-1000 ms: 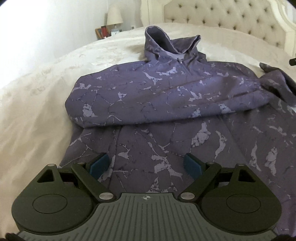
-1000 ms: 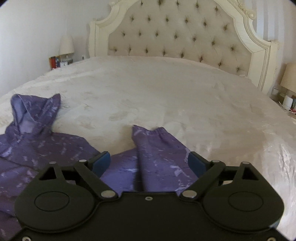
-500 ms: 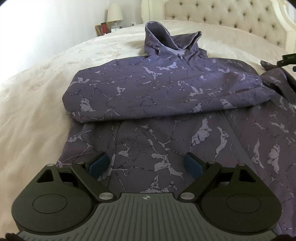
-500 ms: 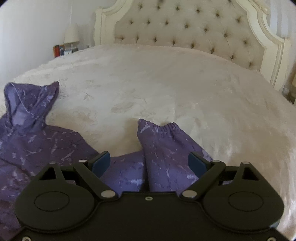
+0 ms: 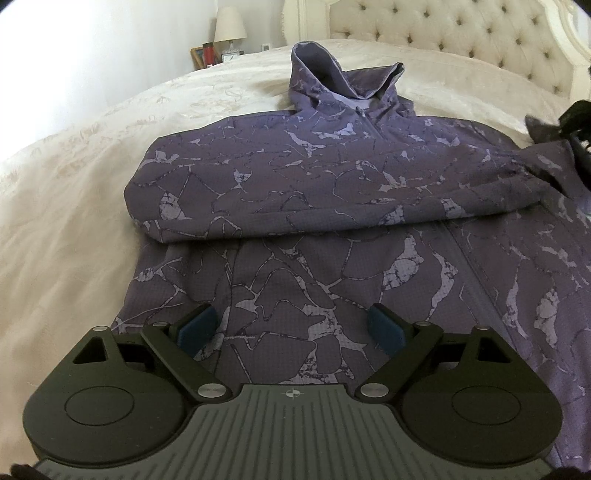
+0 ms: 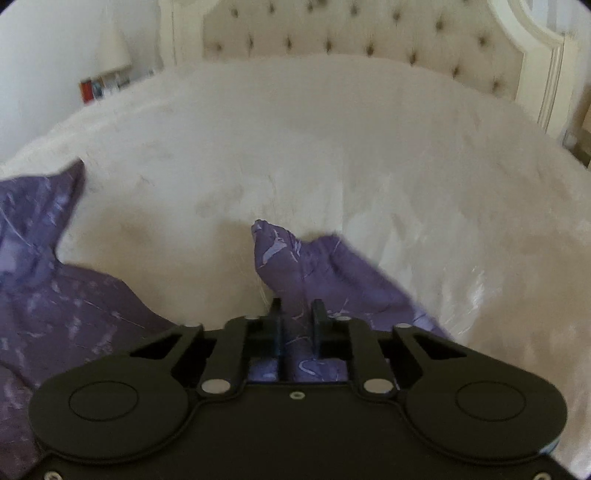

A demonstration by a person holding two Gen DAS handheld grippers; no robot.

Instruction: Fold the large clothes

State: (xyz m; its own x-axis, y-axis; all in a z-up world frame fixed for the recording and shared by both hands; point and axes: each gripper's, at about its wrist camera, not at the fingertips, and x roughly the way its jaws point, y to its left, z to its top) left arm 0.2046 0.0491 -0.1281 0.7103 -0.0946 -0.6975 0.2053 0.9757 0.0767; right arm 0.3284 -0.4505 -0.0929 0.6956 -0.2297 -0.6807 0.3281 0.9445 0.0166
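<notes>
Lying across the cream bed [image 5: 74, 192], the purple hoodie [image 5: 332, 177] has one sleeve folded over its chest and its hood [image 5: 332, 74] pointing toward the tufted headboard [image 5: 461, 33]. Spread wide, the left claw [image 5: 291, 326] hovers over the hoodie's lower body, gripping nothing, while the right claw [image 6: 297, 314] is pinched narrow on the other sleeve [image 6: 314, 269], whose cuff sticks up beyond the fingers
</notes>
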